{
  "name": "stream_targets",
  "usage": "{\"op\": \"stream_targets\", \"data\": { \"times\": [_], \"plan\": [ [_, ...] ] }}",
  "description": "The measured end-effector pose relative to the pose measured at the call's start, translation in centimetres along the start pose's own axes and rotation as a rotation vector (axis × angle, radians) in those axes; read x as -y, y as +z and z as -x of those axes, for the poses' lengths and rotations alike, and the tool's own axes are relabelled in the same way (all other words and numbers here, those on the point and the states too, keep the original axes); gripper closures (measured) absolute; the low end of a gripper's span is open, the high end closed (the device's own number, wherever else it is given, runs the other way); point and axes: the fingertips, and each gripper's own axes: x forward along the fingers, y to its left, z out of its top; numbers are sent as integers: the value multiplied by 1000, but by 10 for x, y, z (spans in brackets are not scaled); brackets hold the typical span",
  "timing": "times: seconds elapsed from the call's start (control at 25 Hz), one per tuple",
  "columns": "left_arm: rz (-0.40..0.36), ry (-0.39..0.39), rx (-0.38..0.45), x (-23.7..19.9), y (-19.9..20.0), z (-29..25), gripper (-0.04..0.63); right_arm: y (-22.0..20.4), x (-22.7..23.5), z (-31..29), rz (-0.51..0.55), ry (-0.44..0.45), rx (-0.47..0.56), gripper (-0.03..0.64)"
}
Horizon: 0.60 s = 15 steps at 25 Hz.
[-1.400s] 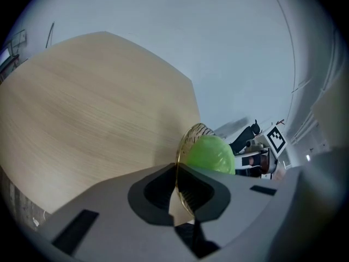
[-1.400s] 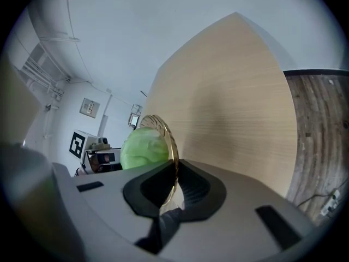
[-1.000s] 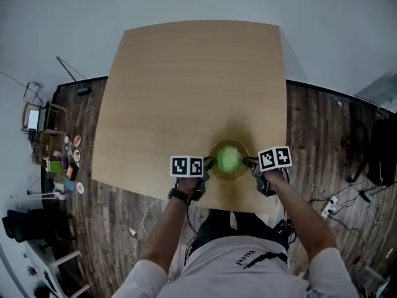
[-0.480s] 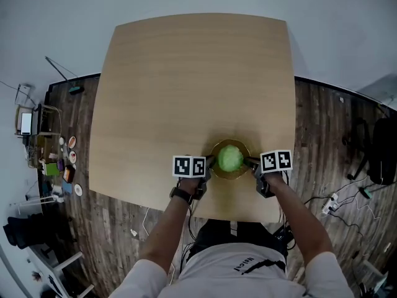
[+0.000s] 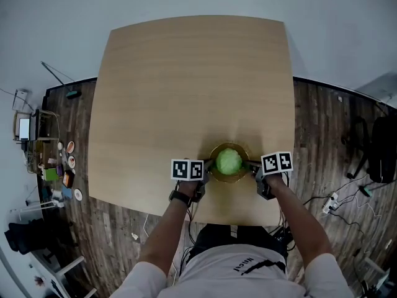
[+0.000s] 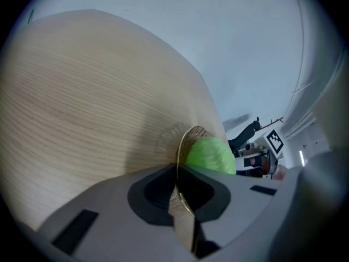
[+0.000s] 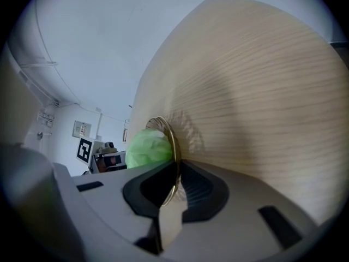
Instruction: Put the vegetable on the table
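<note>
A round green cabbage (image 5: 229,161) sits in a shallow glass bowl with a gold rim (image 5: 229,145), over the wooden table (image 5: 186,85) near its front edge. My left gripper (image 5: 208,166) is shut on the bowl's left rim and my right gripper (image 5: 250,164) is shut on its right rim. In the left gripper view the rim (image 6: 182,146) runs into the closed left gripper (image 6: 180,187), with the cabbage (image 6: 211,156) beyond. The right gripper view mirrors this: rim (image 7: 170,138), right gripper (image 7: 174,184), cabbage (image 7: 146,149). Whether the bowl rests on the table I cannot tell.
The person stands at the table's front edge. Small items and a shelf (image 5: 62,172) clutter the floor at the left. Cables and a power strip (image 5: 329,205) lie on the floor at the right, near a dark chair (image 5: 379,151).
The head view has shifted a little. Both grippers stay clamped on the bowl's rim at about the same spot near the front edge.
</note>
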Motion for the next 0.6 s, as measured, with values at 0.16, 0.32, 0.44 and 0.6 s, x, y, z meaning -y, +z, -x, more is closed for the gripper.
{"op": "stream_targets", "data": {
  "times": [0.16, 0.32, 0.44, 0.6],
  "plan": [
    [-5, -6, -10, 0, -2, 3, 568, 1, 1, 3, 5, 2, -7, 586],
    [-22, 0, -6, -1, 1, 8, 567, 7, 1, 9, 16, 0, -3, 569],
    [-13, 3, 18, -1, 6, 17, 566, 6, 0, 12, 40, -15, -11, 569],
    [2, 31, 46, -3, 11, 31, 560, 3, 2, 19, 76, -64, -10, 569]
  ]
}}
